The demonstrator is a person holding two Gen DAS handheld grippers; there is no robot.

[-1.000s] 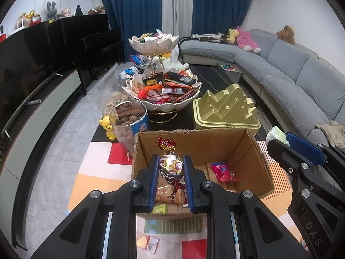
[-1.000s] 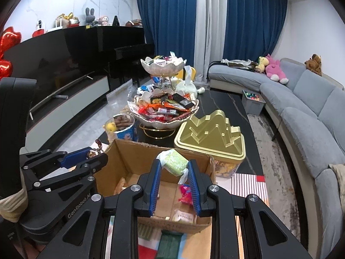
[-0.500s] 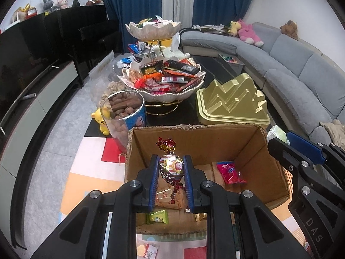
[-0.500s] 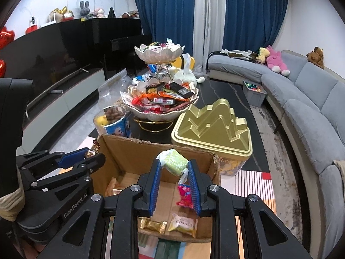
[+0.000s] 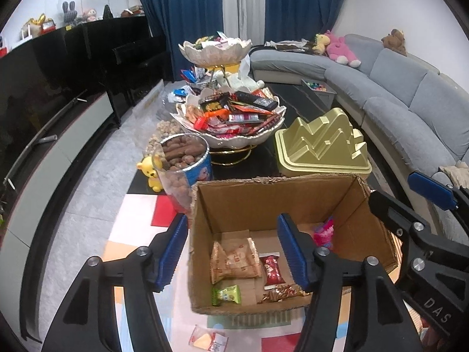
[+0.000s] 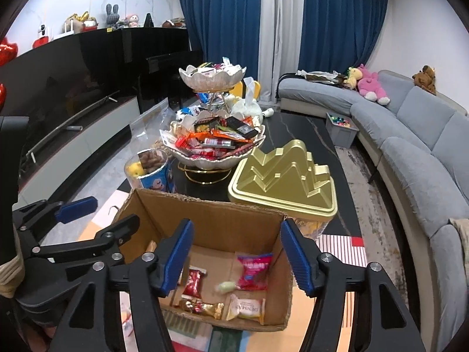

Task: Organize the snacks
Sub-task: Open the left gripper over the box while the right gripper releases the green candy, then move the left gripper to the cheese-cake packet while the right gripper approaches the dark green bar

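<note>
Both grippers' jaws are opening, empty, above the box (image 5: 263,196): left gripper (image 5: 233,253), right gripper (image 6: 236,256). A "DENMAS" packet (image 6: 246,309) lies at lower centre.

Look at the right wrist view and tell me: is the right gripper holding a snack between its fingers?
No. The right gripper is opening, its blue fingers stand apart with nothing between them, above the cardboard box.

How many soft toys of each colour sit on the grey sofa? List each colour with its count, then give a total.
Yellow soft toy: 1
Pink soft toy: 1
Brown soft toy: 1
Total: 3, all along the back of the sofa
</note>
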